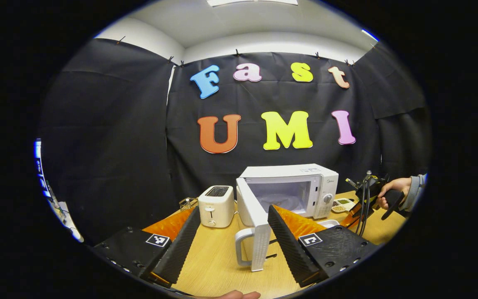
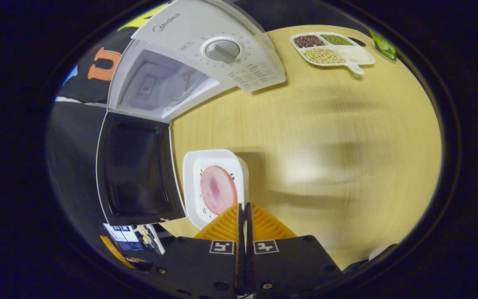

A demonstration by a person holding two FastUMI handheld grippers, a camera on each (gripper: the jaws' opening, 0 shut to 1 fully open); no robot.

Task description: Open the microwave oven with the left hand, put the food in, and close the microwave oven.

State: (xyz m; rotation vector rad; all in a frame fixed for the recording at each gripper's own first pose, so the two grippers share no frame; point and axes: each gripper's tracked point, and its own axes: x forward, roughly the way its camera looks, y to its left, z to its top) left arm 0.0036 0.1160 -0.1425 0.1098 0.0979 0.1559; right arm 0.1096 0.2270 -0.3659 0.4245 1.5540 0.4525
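already the microwave [image 1: 301, 187] stands with its door [image 1: 255, 224] swung out towards the left gripper [image 1: 230, 236], whose fingers are spread wide with the door's handle [image 1: 241, 247] lying between them but not touched by either; that reads as the opening step done and the left hand staying close for the closing later. in the right gripper view the right gripper [image 2: 244, 216] hangs over the near edge of a white plate [image 2: 197, 166] carrying a pink slice of food [image 2: 218, 189]; its fingers are drawn together to a thin slit, and i cannot tell whether they pinch the plate's rim or just sit above it. the plate rests on the wooden table [image 2: 326, 145], just beside the open door and outside the cavity [image 2: 160, 87], so the food is not in yet. the plate sits near the door's lower edge, which i judge could catch it on the way in, so the route probably has to go round the door's free end and into the opening. farther off, a divided tray of beans [image 2: 330, 47] lies well apart from the plate, and a white toaster [image 1: 216, 205] stands left of the microwave, neither in the way. a hand [image 1: 392, 191] holds the other gripper at the table's right.
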